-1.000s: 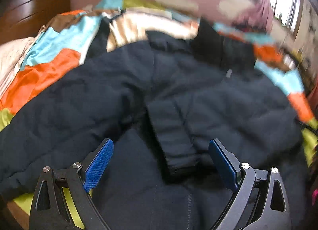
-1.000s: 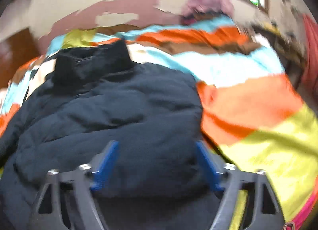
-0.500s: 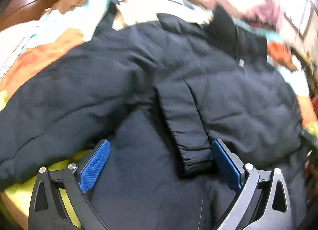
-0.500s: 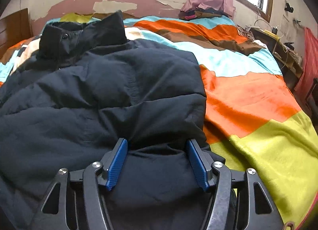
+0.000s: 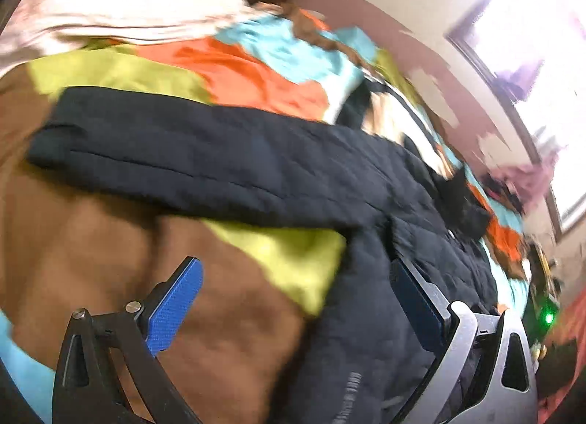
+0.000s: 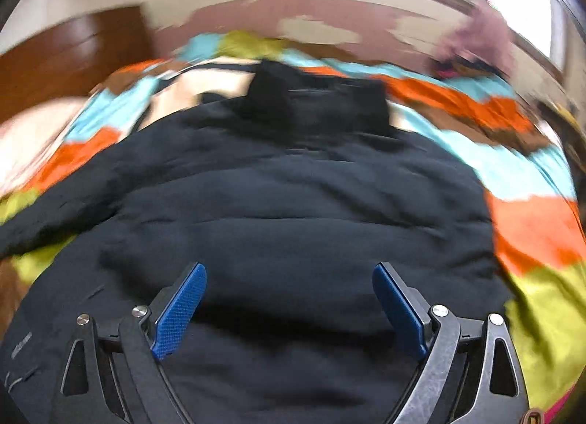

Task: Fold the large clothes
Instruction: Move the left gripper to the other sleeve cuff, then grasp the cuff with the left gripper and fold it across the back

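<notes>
Left hand-held gripper (image 5: 295,297) and right hand-held gripper (image 6: 289,299), both spread wide.

Dark puffer jacket (image 6: 293,204) spread flat on bed, sleeve (image 5: 205,163) outstretched.

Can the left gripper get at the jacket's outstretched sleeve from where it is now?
Probably yes. The left gripper is open, and the sleeve lies flat on the bedspread ahead of it, with only bare cover between them.
</notes>
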`<action>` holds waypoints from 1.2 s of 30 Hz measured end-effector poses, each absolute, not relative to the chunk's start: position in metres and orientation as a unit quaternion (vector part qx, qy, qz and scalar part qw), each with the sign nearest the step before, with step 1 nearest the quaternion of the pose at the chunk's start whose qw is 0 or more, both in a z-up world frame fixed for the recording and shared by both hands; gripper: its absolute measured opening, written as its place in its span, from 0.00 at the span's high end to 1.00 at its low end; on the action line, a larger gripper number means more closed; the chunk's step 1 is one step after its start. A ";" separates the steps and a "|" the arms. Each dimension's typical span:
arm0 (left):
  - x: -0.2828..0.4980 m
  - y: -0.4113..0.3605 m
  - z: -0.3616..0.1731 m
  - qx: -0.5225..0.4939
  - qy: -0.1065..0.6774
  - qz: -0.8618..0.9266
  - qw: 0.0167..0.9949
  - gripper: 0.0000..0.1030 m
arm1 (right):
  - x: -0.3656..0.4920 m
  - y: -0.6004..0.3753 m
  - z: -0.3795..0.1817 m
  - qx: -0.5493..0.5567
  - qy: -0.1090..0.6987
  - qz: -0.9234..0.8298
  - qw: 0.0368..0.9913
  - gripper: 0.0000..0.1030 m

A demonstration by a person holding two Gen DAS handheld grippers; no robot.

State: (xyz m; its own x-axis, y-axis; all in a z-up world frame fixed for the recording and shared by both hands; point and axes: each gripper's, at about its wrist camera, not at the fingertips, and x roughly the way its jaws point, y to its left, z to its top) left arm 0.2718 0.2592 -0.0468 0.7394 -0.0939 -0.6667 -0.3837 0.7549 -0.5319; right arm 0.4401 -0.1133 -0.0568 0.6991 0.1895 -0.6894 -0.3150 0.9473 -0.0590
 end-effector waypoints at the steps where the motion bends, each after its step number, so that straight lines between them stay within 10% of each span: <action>1: 0.269 0.271 -0.048 -0.352 0.345 0.093 0.865 0.03 | 0.437 -0.090 -0.059 -0.107 0.361 0.154 0.913 0.11; 14: 0.250 0.389 -0.079 -0.500 0.311 0.216 0.779 0.08 | 0.484 0.025 -0.094 -0.169 0.389 0.102 0.900 0.11; 22: 0.265 0.399 -0.066 -0.465 0.307 0.230 0.798 0.85 | 0.501 0.018 -0.132 -0.148 0.417 0.092 0.892 0.00; 36: 0.275 0.316 0.023 -0.280 0.139 0.154 0.937 0.94 | 0.487 -0.051 -0.070 0.038 0.452 0.160 0.877 0.00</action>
State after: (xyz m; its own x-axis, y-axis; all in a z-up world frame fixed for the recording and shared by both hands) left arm 0.2750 0.3163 0.0227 0.9139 0.2108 -0.3469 -0.3666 0.7957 -0.4821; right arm 0.4873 -0.0508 -0.0696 0.5410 0.3146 -0.7800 -0.2463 0.9460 0.2107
